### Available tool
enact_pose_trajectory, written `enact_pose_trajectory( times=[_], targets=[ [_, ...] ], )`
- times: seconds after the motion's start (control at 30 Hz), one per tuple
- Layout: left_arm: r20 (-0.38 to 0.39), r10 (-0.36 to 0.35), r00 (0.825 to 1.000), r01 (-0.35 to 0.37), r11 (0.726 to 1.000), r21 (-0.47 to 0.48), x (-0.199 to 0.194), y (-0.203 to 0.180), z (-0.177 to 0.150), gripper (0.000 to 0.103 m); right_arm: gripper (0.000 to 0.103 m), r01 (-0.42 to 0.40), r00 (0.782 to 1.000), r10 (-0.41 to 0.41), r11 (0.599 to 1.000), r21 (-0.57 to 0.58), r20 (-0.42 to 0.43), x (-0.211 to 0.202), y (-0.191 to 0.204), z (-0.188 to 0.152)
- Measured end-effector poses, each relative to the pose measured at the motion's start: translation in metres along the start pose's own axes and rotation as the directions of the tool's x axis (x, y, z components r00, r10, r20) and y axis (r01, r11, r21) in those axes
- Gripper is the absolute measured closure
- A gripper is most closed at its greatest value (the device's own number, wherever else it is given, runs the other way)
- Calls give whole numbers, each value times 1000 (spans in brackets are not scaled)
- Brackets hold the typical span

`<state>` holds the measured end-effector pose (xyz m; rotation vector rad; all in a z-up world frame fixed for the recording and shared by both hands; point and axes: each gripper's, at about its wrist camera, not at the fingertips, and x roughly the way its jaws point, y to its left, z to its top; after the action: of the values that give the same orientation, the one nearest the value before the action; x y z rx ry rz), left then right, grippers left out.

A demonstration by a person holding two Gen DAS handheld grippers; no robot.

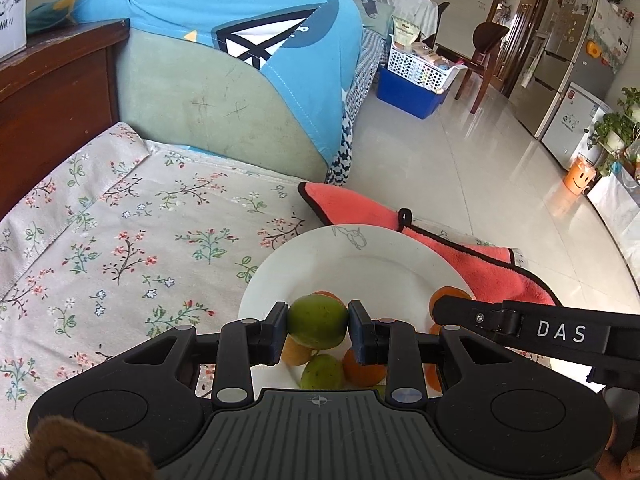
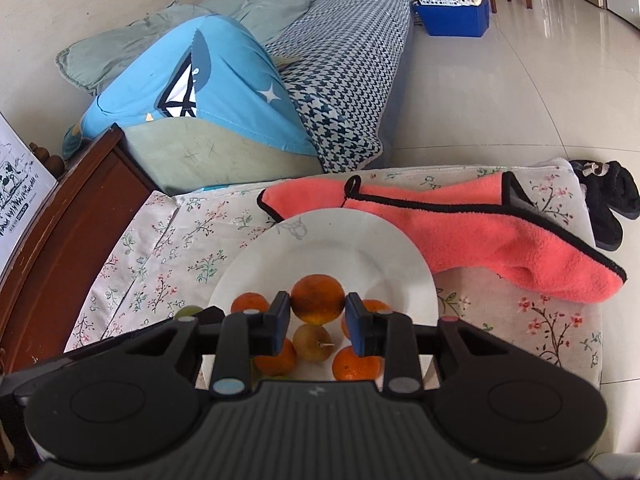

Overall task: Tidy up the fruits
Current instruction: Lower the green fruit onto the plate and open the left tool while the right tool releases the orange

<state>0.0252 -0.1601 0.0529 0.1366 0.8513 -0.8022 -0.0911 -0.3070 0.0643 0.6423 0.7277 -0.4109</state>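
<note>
A white plate (image 1: pixel 360 256) (image 2: pixel 344 236) lies on the floral cloth and holds several oranges and green fruits. My left gripper (image 1: pixel 318 322) is shut on a green fruit (image 1: pixel 316 320), held just over the plate's near part. My right gripper (image 2: pixel 318 306) is shut on an orange (image 2: pixel 318 304) above the same plate. Under it lie a brownish-green fruit with a stem (image 2: pixel 312 342) and oranges (image 2: pixel 354 364). In the left wrist view the right gripper's black finger (image 1: pixel 472 314) reaches in from the right, next to an orange (image 1: pixel 448 294).
A coral towel with black trim (image 2: pixel 480 232) lies behind and right of the plate. The floral cloth (image 1: pixel 120 240) spreads to the left. A sofa with a blue cover (image 1: pixel 224 28), a dark wooden cabinet (image 1: pixel 48 92) and black slippers (image 2: pixel 604 204) surround it.
</note>
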Motion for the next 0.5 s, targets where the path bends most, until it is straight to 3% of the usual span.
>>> enact_pose_trajectory(
  times=[0.37,0.5],
  targets=[
    [-2,-11,1000,11,1000,-12,8,-3,-3,70,70,2,1000,-1,999,41,-8,11,0,0],
    [16,12,1000,-11,999,-36,0,0,0,55,70,-7,1000,7,999,48,-6,9,-1,1]
  ],
)
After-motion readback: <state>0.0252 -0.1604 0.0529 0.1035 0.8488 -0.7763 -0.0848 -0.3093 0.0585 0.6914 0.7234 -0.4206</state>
